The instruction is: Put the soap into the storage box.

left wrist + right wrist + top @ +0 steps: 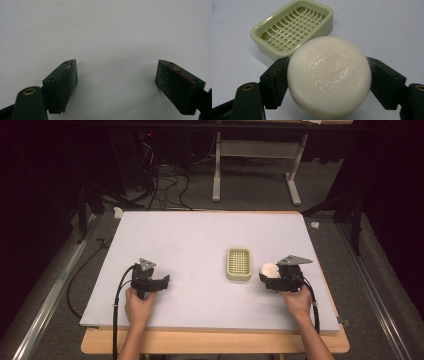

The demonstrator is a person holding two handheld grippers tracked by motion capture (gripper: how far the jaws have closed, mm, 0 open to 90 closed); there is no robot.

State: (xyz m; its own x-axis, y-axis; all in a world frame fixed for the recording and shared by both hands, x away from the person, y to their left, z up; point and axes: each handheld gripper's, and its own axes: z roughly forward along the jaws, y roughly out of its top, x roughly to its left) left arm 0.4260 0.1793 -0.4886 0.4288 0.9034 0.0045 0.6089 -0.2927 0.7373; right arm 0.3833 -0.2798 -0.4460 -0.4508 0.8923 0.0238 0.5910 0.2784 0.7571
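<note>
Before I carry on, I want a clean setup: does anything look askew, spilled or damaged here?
Nothing stands out. The round white soap sits squarely in the right gripper, the green soap dish lies flat and empty on the table, and the left gripper is open.

The bottom of the round white soap (329, 77) is cut off by the picture's edge, and its sides hide behind the right gripper (329, 82) pads.

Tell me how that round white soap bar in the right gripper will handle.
The soap bar looks glossy and smooth, so it may slip between the right gripper pads. Its rounded edge suggests it could roll if dropped on edge. It seems stiff and solid, keeping its shape under the grip.
</note>
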